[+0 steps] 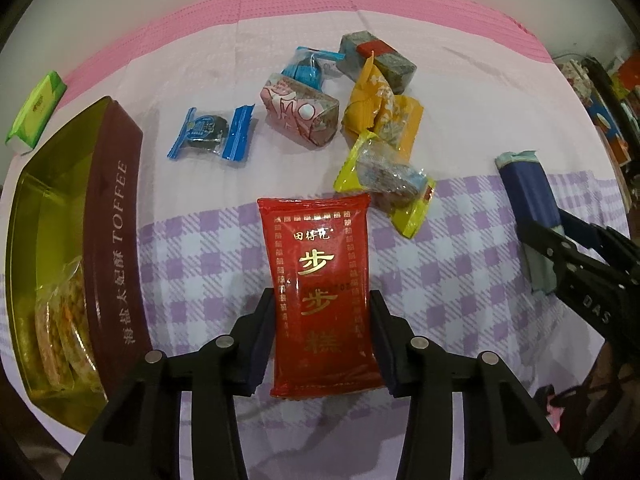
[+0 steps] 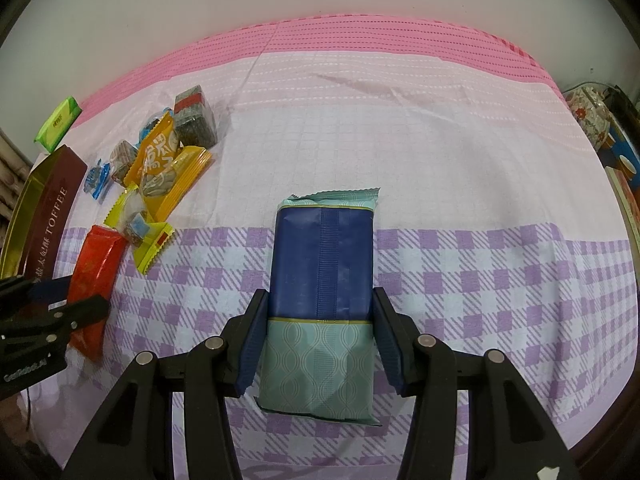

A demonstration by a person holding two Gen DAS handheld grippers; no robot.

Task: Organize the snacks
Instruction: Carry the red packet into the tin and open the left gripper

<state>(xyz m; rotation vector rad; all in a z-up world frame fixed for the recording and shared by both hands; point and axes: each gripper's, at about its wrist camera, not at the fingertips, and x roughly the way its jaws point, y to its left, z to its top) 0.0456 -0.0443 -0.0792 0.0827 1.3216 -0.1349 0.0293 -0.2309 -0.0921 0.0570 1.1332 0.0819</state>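
Observation:
A red snack packet with gold characters lies lengthwise between the fingers of my left gripper, and both pads touch its long edges. In the right wrist view the same red packet sits in the left gripper beside the tin. My right gripper is shut on a dark blue and teal packet over the purple checked cloth. This blue packet and the right gripper also show at the right of the left wrist view.
A maroon TOFFEE tin with a gold inside stands at the left, with several wrapped biscuits in it. Loose snacks lie behind: a blue candy, a pink block, orange packets, a yellow packet. A green pack lies far left.

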